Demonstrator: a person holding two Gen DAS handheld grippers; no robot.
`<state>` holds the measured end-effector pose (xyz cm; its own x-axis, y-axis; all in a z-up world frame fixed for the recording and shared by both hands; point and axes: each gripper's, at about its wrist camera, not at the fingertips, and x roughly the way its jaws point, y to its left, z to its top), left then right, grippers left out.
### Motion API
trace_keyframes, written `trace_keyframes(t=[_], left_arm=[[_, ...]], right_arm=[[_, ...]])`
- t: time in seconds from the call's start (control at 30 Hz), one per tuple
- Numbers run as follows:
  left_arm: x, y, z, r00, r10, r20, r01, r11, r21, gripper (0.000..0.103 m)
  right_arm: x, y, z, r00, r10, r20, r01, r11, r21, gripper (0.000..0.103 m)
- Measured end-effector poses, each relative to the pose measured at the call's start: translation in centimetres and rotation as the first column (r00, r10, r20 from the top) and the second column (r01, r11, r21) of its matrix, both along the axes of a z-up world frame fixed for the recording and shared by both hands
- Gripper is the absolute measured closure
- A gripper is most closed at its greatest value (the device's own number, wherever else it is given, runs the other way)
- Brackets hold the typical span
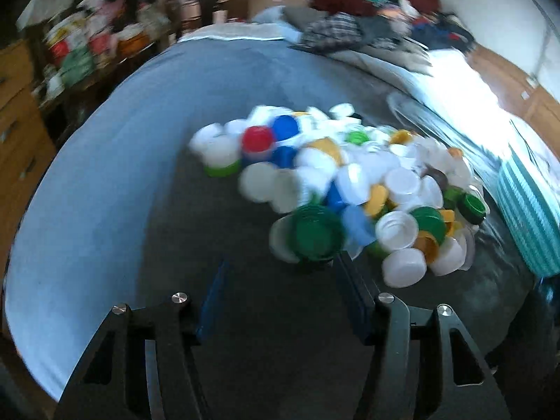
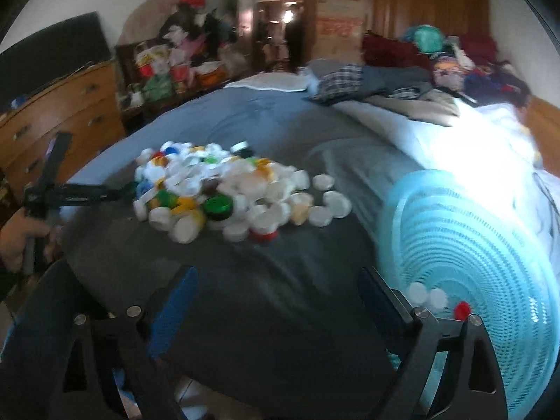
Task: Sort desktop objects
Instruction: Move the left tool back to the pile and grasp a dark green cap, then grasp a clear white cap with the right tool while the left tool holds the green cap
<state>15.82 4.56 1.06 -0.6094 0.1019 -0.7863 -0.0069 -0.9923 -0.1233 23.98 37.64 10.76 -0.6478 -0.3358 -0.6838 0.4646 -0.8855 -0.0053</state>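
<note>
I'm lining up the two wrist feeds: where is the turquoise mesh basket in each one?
Left wrist view: turquoise mesh basket is cut off at the right edge, just right of the pile.
Right wrist view: it fills the lower right, a few caps inside.
Shared landmark: the pile of bottle caps on the dark cloth.

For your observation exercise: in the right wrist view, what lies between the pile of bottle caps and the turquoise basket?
A few loose white caps beside the pile, then bare dark blanket up to the basket.

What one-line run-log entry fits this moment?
left gripper: open, at caps | right gripper: open, empty | basket: few caps
</note>
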Motion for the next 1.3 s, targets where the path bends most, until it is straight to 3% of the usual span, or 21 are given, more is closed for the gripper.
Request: trace_keyframes(t=[0.1,0.23,0.27,0.3,0.47,0.57,0.77,1.0,1.03,1.1,1.3], left_arm=[[-0.5,1.4,0.2,0.998,-0.06,-0.014,0.06,0.998,-0.016,0.049],[-0.6,1.3,0.1,0.998,-0.061,-0.028,0.061,0.998,0.016,0.05],[-0.6,1.1,0.1,0.998,-0.052,-0.033,0.053,0.998,0.022,0.058],[-0.5,0.9,0.1,0.998,-0.048,-0.033,0.049,0.998,0.027,0.069],[0.9,0.0,1.3,0.996,-0.028,-0.08,0.033,0.997,0.067,0.069],[2.7,-0.9,2.5,0.994,0.01,-0.111,0.002,0.994,0.107,0.069],[4.6,-2.0,2.8,0.994,0.05,-0.095,-0.036,0.989,0.141,0.069],[4.7,-1.5,2.0,0.996,0.052,-0.068,-0.04,0.986,0.162,0.069],[4.7,-1.5,1.9,0.997,0.051,-0.066,-0.039,0.985,0.166,0.069],[4.6,-1.2,1.9,0.997,0.05,-0.065,-0.038,0.984,0.173,0.069],[4.8,-0.7,2.5,0.996,0.036,-0.082,-0.021,0.983,0.18,0.069]], right_arm=[[0.0,-0.7,-0.6,0.997,0.036,0.066,-0.034,0.998,-0.044,0.009],[0.3,-1.8,-1.4,0.991,0.073,0.115,-0.067,0.996,-0.055,0.014],[0.3,-2.2,-1.6,0.988,0.089,0.127,-0.082,0.995,-0.061,0.016],[0.3,-2.5,-1.6,0.986,0.099,0.134,-0.091,0.994,-0.068,0.021],[0.3,-4.3,-1.5,0.981,0.143,0.129,-0.131,0.986,-0.1,0.043],[-0.6,-6.0,-1.9,0.976,0.173,0.13,-0.16,0.981,-0.106,0.043],[-3.8,-10.2,-4.5,0.964,0.213,0.159,-0.2,0.976,-0.09,0.041],[-6.0,-14.7,-7.1,0.965,0.219,0.144,-0.231,0.97,0.074,0.041],[-6.3,-15.1,-7.4,0.965,0.219,0.146,-0.234,0.968,0.091,0.043],[-6.8,-15.2,-7.8,0.965,0.208,0.159,-0.227,0.968,0.11,0.059],[-5.5,-12.5,-5.4,0.971,0.196,0.135,-0.198,0.98,0.006,0.059]])
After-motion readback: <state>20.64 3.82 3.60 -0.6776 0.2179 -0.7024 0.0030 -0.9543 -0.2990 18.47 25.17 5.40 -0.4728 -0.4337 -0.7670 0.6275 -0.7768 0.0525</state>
